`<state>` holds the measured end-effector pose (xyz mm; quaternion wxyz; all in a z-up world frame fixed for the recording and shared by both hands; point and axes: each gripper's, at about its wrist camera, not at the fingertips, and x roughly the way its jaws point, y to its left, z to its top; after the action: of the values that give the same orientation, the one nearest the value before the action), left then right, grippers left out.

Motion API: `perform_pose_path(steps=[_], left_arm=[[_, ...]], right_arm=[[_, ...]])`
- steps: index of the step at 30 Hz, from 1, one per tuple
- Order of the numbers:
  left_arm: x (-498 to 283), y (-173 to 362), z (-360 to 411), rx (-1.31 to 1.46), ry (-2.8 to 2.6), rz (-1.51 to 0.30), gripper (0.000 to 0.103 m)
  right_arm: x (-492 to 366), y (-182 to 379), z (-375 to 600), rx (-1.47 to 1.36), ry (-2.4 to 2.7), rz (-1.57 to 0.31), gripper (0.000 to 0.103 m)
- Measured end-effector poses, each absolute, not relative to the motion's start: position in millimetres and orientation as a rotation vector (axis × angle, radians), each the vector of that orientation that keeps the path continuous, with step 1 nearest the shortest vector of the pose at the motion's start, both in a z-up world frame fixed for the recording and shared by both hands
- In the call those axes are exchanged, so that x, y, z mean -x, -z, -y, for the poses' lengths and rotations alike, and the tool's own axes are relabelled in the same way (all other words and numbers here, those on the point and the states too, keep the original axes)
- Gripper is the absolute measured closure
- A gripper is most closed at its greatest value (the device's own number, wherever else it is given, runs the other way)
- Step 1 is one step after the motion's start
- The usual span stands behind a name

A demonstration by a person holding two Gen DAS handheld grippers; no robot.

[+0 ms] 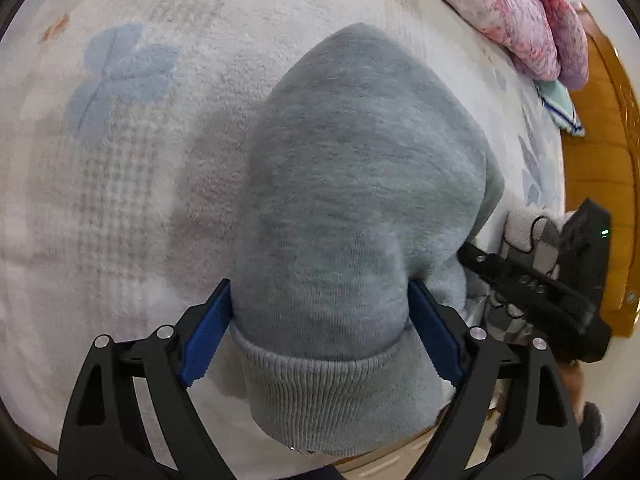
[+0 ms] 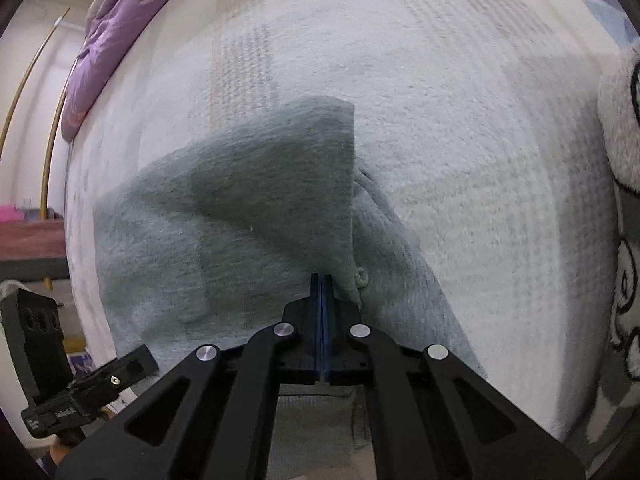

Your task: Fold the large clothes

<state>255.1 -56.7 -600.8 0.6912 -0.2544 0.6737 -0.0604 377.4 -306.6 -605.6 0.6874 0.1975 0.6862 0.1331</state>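
A grey-blue fleece sweater (image 1: pixel 352 184) lies on the white fuzzy bed cover (image 1: pixel 120 200). Its ribbed hem (image 1: pixel 340 392) hangs between the blue pads of my left gripper (image 1: pixel 320 300), whose jaws stand wide apart on either side of the bunched cloth. In the right wrist view the sweater (image 2: pixel 224 220) lies folded on the cover, and my right gripper (image 2: pixel 322 280) is shut on its edge near a small button (image 2: pixel 362 278). The right gripper also shows in the left wrist view (image 1: pixel 532 280).
Pink and purple quilts (image 1: pixel 520 12) lie at the far side of the bed, also in the right wrist view (image 2: pixel 108 40). A wooden bed frame (image 1: pixel 604 160) runs along the right. A grey-and-white patterned cloth (image 2: pixel 624 220) lies at the right edge.
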Motion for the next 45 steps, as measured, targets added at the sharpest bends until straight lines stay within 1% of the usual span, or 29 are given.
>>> perform_pose_path(steps=[1, 2, 5, 6, 7, 8, 9, 12, 17, 20, 22, 26, 30, 33, 35, 38, 41, 42, 45], left_arm=[[-255, 602, 57, 0.554, 0.133, -1.51, 0.017], [-256, 604, 57, 0.543, 0.131, -1.517, 0.017], [-260, 610, 55, 0.559, 0.147, -1.537, 0.017], [-261, 611, 55, 0.558, 0.147, -1.537, 0.016], [-262, 612, 56, 0.549, 0.147, -1.535, 0.016], [-263, 612, 58, 0.53, 0.148, -1.536, 0.015], [-262, 612, 56, 0.522, 0.15, -1.534, 0.015], [-264, 613, 56, 0.537, 0.147, -1.542, 0.015], [-264, 613, 58, 0.522, 0.151, -1.542, 0.015], [-263, 614, 57, 0.542, 0.15, -1.542, 0.015], [-261, 614, 55, 0.554, 0.151, -1.539, 0.015], [-258, 617, 51, 0.601, 0.158, -1.531, 0.015], [-255, 617, 48, 0.611, 0.175, -1.525, 0.015], [-256, 618, 46, 0.604, 0.2, -1.531, 0.015], [-256, 619, 43, 0.602, 0.217, -1.536, 0.015], [-258, 620, 39, 0.599, 0.242, -1.544, 0.015], [-259, 620, 39, 0.586, 0.26, -1.548, 0.015], [-259, 620, 38, 0.586, 0.263, -1.548, 0.015], [-259, 620, 39, 0.581, 0.272, -1.547, 0.015]], right_arm=[[-373, 597, 317, -0.488, -0.303, -1.518, 0.101], [-362, 591, 327, -0.535, -0.301, -1.505, 0.094], [-335, 574, 348, -0.654, -0.255, -1.466, 0.043], [-325, 570, 354, -0.68, -0.24, -1.448, 0.038], [-312, 569, 362, -0.724, -0.226, -1.44, 0.038], [-303, 572, 368, -0.765, -0.212, -1.44, 0.035], [-295, 579, 372, -0.812, -0.203, -1.447, 0.03], [-271, 609, 378, -0.935, -0.144, -1.514, 0.03], [-257, 643, 375, -1.132, -0.151, -1.521, 0.03], [-252, 650, 375, -1.151, -0.162, -1.489, 0.024], [-249, 649, 378, -1.179, -0.176, -1.485, 0.024], [-238, 664, 390, -1.334, -0.248, -1.497, 0.024], [-225, 675, 395, -1.51, -0.334, -1.425, 0.024], [-204, 685, 406, -1.725, -0.355, -1.27, 0.022], [-191, 691, 412, -1.805, -0.327, -1.198, 0.023], [-178, 687, 414, -1.79, -0.298, -1.154, 0.023], [-188, 675, 401, -1.589, -0.283, -1.249, 0.022], [-193, 672, 398, -1.548, -0.282, -1.262, 0.017], [-205, 671, 394, -1.524, -0.241, -1.272, 0.012]])
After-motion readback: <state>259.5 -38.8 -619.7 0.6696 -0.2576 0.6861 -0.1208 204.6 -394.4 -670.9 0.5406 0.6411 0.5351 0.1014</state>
